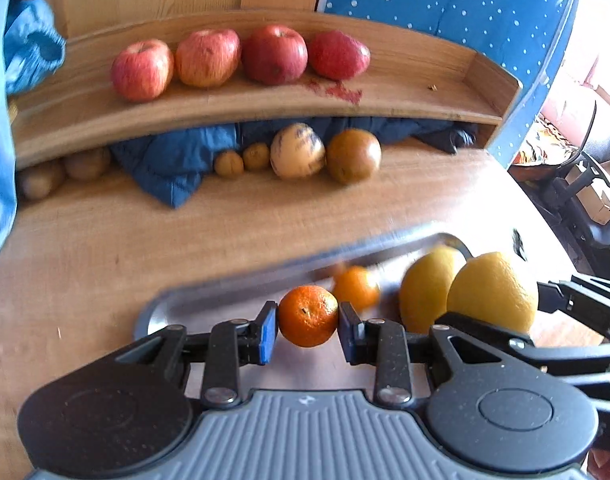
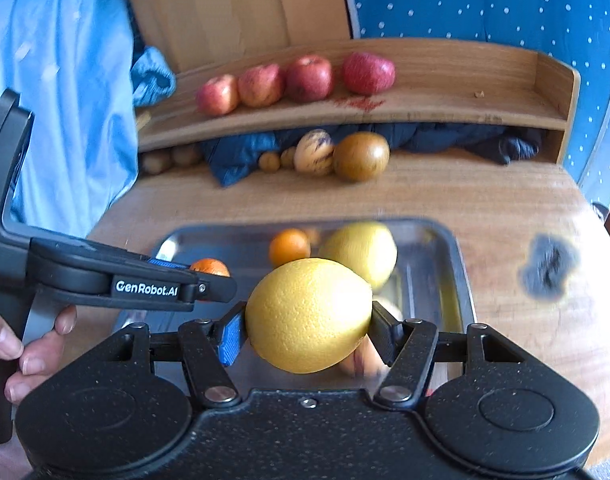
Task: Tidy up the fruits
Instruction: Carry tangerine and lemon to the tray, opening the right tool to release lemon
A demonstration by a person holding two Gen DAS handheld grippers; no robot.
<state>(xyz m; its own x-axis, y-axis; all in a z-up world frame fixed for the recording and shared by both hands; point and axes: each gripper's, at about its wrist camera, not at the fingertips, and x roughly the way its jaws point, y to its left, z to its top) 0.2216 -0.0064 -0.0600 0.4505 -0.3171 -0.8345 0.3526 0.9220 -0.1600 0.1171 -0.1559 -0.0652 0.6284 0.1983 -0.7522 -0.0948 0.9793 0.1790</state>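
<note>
My left gripper is shut on a small mandarin and holds it above the near edge of the metal tray. My right gripper is shut on a big yellow lemon and holds it over the tray. In the tray lie another mandarin, another yellow lemon and a pale fruit half hidden under the held lemon. The left gripper shows at the left of the right wrist view, with its mandarin peeking out. The held lemon also shows in the left wrist view.
Several red apples stand in a row on the wooden shelf. Under it are a striped pale fruit, a brown-green round fruit, small brown fruits, kiwis and blue cloth. A dark stain marks the table.
</note>
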